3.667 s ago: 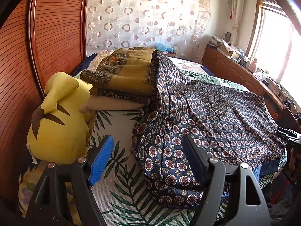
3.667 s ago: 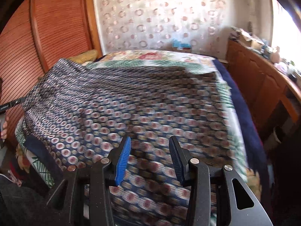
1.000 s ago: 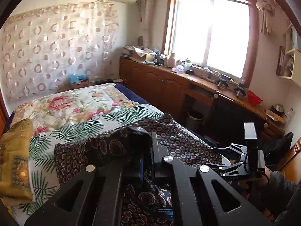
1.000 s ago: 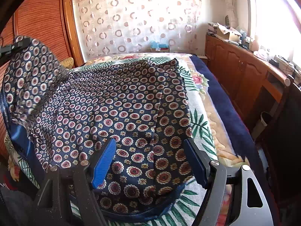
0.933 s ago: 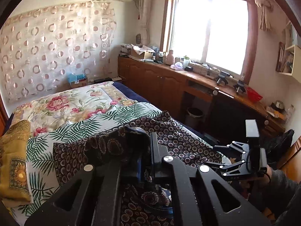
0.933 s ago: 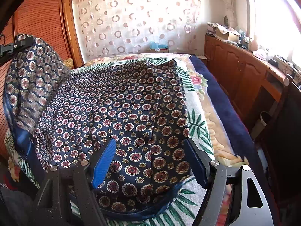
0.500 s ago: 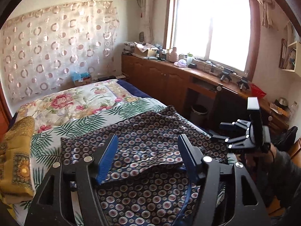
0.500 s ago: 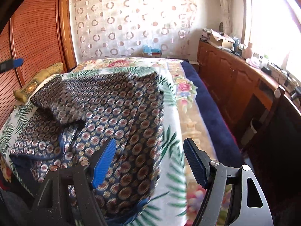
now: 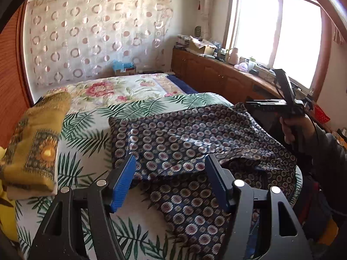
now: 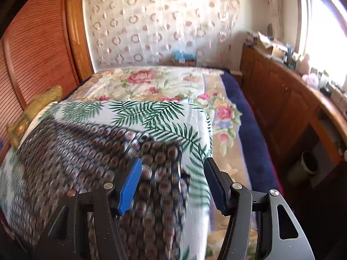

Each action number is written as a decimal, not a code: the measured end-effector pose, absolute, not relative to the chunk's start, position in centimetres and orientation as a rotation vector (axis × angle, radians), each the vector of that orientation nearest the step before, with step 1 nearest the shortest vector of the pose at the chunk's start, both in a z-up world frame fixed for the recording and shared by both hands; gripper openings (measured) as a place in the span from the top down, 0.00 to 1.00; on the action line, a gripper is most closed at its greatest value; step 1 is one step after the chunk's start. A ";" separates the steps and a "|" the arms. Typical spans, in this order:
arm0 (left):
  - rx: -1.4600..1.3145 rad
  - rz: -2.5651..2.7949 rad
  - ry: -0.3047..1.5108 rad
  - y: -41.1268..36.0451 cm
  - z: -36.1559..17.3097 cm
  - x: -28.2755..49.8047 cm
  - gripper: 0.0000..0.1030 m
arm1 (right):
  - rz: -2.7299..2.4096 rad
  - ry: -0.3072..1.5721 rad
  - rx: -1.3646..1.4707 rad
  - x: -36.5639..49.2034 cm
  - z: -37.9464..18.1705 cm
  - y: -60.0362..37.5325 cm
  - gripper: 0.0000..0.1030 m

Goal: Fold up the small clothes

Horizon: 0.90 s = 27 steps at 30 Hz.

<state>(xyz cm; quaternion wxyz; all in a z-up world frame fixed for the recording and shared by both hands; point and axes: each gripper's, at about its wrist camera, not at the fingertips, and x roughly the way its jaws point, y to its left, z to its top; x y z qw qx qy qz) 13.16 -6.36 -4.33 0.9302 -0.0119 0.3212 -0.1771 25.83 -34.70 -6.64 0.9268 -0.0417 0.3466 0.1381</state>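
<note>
Navy circle-print cloth garment (image 9: 195,143) lying on palm-leaf bedsheet (image 9: 86,130), one flap folded over, rumpled, so maybe halfway. Left gripper (image 9: 170,179) and right gripper (image 10: 172,182) both spread wide, holding nothing. Remaining folds left.

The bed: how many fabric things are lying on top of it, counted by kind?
Navy patterned garment: 1
Folded yellow-gold cloth: 1
Palm-leaf print sheet: 1
Floral blanket: 1
Yellow plush toy, only partly in view at the edge: 1
Total: 5
</note>
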 end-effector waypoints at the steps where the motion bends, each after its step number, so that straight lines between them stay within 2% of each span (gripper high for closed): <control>1: -0.028 -0.354 0.662 -6.1 -4.6 13.1 0.35 | 0.282 0.730 -0.074 26.9 -6.9 -34.6 0.40; 4: -0.043 -0.346 0.669 -5.4 -5.3 13.1 0.35 | 0.263 0.780 -0.027 29.2 -7.6 -34.6 0.42; 7: -0.051 -0.337 0.685 -5.1 -5.9 13.2 0.35 | 0.293 0.816 0.030 30.9 -8.2 -34.5 0.70; 8: -0.054 -0.335 0.690 -5.0 -6.2 13.3 0.35 | 0.304 0.824 0.030 31.1 -8.3 -34.3 0.88; 10: -0.057 -0.337 0.696 -4.9 -6.5 13.2 0.35 | 0.326 0.835 0.014 31.3 -8.5 -33.9 0.93; 17: -0.068 -0.335 0.702 -4.7 -7.0 12.9 0.35 | 0.280 0.725 0.156 31.5 -7.3 -38.0 0.94; 22: -0.069 -0.329 0.702 -4.6 -7.0 12.8 0.35 | 0.161 0.776 0.165 31.9 -8.2 -38.7 0.93; 23: -0.066 -0.329 0.702 -4.6 -7.0 12.7 0.35 | 0.150 0.781 0.145 31.8 -8.1 -38.4 0.87; 27: -0.062 -0.320 0.697 -4.3 -7.0 12.7 0.35 | 0.132 0.740 0.005 30.6 -6.6 -36.6 0.74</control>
